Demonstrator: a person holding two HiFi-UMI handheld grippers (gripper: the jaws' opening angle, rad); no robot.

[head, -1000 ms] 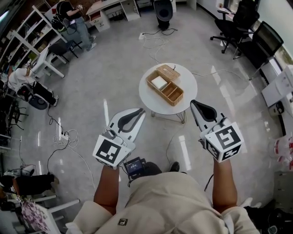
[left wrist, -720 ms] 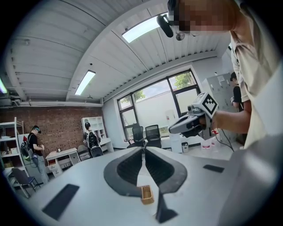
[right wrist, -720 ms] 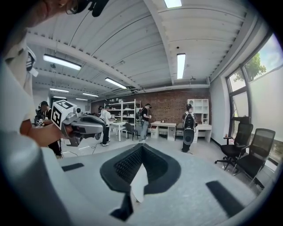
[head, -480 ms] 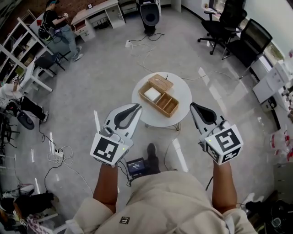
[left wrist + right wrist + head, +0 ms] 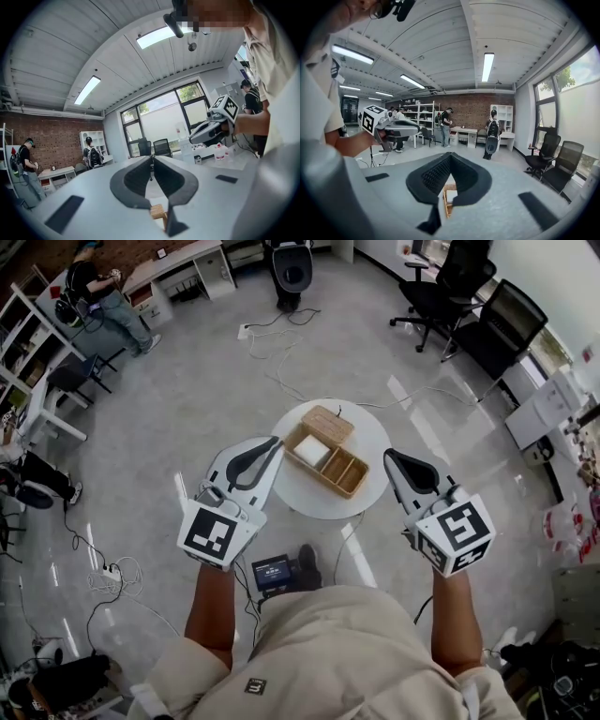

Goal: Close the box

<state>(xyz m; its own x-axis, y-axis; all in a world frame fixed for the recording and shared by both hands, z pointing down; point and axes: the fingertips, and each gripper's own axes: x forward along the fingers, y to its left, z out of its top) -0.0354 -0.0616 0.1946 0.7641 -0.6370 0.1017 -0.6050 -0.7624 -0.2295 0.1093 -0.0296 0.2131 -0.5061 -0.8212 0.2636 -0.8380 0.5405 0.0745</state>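
An open wooden box (image 5: 328, 459) with a white pad in one compartment sits on a round white table (image 5: 375, 432); its lid (image 5: 327, 422) lies back at the far side. My left gripper (image 5: 275, 441) is shut and empty, held in the air at the table's left edge. My right gripper (image 5: 387, 457) is shut and empty at the table's right edge. The left gripper view shows shut jaws (image 5: 151, 158) with a corner of the box (image 5: 157, 211) below them. In the right gripper view the box (image 5: 448, 193) shows under the shut jaws (image 5: 450, 155).
Black office chairs (image 5: 467, 298) stand at the far right. Cables (image 5: 279, 360) trail over the floor behind the table. A person (image 5: 97, 292) stands at desks far left. A small device (image 5: 275, 571) hangs at my waist. White cabinets (image 5: 548, 407) are on the right.
I have walked toward the table: the table and box have come nearer in the head view, and both grippers now flank the table's edges. Both jaws stay shut.
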